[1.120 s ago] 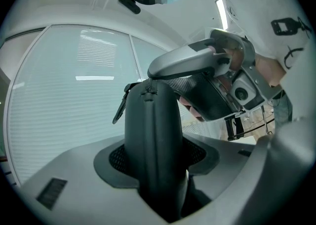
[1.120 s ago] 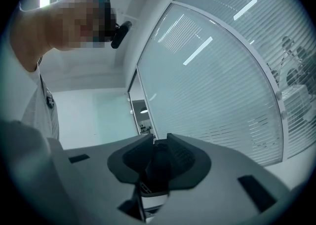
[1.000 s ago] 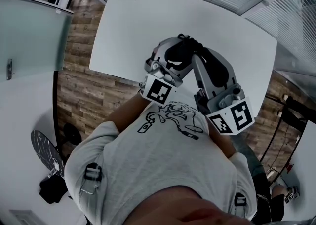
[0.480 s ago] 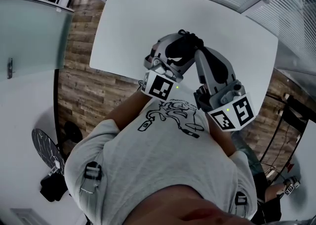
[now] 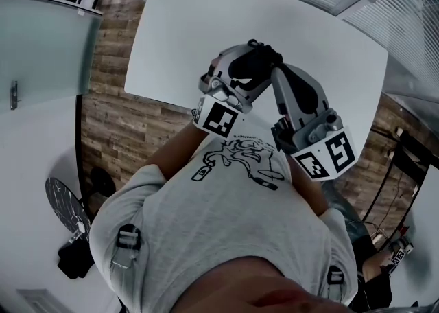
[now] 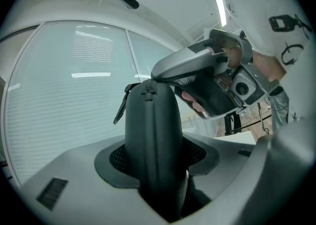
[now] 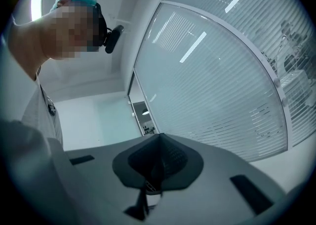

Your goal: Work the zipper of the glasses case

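The room has a wood floor (image 5: 116, 119), a white table (image 5: 178, 23) and big windows (image 7: 222, 71) with blinds. The person holds both tools up in the air, over the near edge of the table. The black case (image 6: 138, 140) is not on the table. It stands up between the fingers of the left gripper (image 6: 155, 162), which squeeze it tight on both sides. The right gripper (image 7: 157, 162) reaches to the top end of the case. Its fingers have just been closing and are now pressed together on a thin dark tab (image 7: 144, 197) (most likely the pull of the zipper (image 6: 148, 90), though it is too small to be sure). So the step in hand seems to be the start of the slide. To do it well, the left side should hold firm so the case does not twist. The right side should draw the tab along the line of the zipper, not away from the case, and go slow round the curved end. If the tab starts to slip out, it is better to stop and pinch it again than to tug hard.
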The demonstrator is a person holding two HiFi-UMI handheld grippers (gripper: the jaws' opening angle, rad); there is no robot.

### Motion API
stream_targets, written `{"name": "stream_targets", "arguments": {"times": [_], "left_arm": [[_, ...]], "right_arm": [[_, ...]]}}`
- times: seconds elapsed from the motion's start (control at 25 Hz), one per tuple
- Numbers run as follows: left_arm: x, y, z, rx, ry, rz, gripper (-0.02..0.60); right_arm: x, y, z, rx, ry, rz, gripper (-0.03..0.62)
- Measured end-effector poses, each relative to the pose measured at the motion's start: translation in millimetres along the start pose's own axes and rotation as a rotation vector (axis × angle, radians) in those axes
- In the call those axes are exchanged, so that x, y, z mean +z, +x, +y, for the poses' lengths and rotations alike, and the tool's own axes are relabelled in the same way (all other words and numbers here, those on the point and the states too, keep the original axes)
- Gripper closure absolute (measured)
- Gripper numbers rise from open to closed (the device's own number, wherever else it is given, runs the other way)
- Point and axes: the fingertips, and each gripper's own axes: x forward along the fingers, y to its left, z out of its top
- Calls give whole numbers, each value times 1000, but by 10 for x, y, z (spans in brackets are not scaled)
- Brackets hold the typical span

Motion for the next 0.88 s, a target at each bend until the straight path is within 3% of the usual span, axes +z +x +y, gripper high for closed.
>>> {"name": "stream_targets", "arguments": {"times": [0.88], "left_arm": [[79,-68,-16,-74,-13,-79,331]], "right_arm": [[-8,6,-177,-37,-4,22,589]]}}
